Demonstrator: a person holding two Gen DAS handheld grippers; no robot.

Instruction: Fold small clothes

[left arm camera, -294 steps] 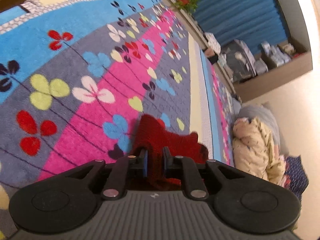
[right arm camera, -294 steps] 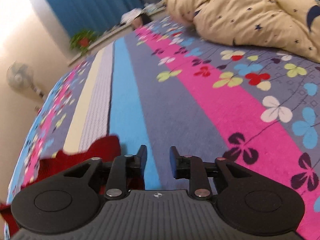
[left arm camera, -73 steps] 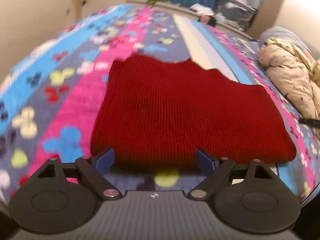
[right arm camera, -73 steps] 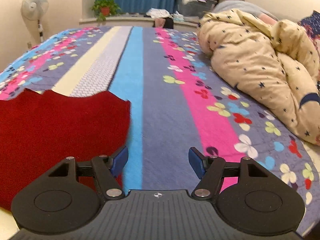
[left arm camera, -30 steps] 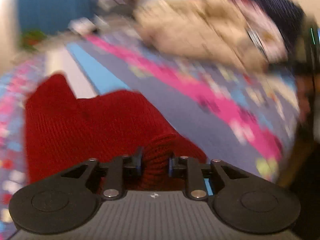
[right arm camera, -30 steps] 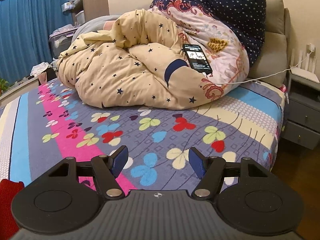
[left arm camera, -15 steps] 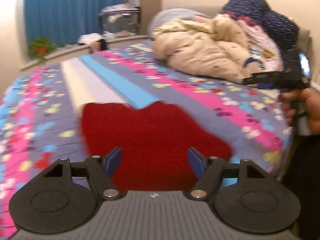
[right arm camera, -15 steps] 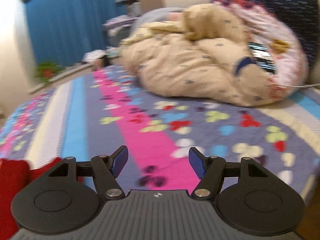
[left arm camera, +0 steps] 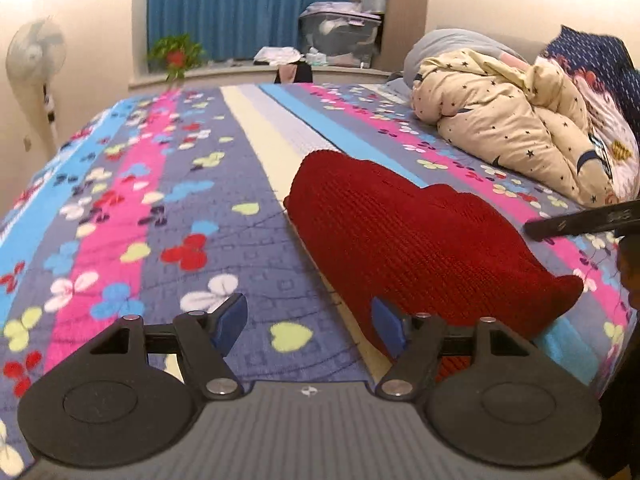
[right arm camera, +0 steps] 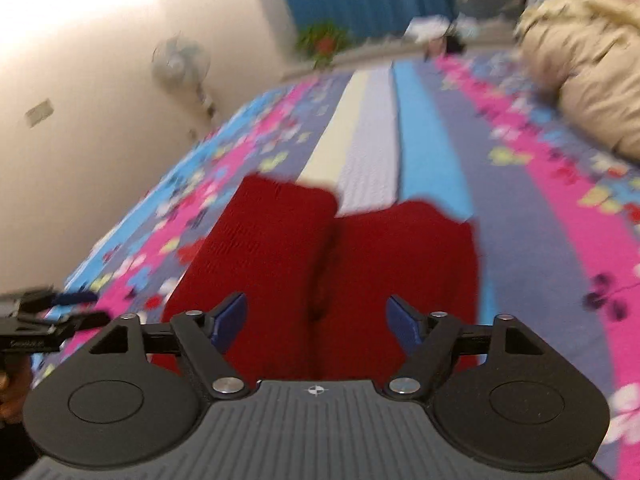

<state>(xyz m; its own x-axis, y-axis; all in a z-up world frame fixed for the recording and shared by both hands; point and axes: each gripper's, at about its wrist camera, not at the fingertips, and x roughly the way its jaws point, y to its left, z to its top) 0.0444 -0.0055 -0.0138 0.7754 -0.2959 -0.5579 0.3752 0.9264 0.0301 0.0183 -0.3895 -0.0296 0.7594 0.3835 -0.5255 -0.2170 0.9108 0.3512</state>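
Note:
A dark red knitted garment lies folded on the flowered bedspread, near the bed's front edge. My left gripper is open and empty, just left of and in front of the garment. My right gripper is open and empty, held just in front of the garment, which shows a lengthwise crease down its middle. The right wrist view is blurred. The other hand-held gripper shows at the right edge of the left wrist view and at the left edge of the right wrist view.
A bunched cream star-print duvet and pillows lie at the right end of the bed. A standing fan is by the left wall. A windowsill with a plant, blue curtains and storage boxes is behind the bed.
My left gripper let go of the garment, opened and pulled back. The right gripper swung left from the duvet to face the garment. The garment now lies folded narrower.

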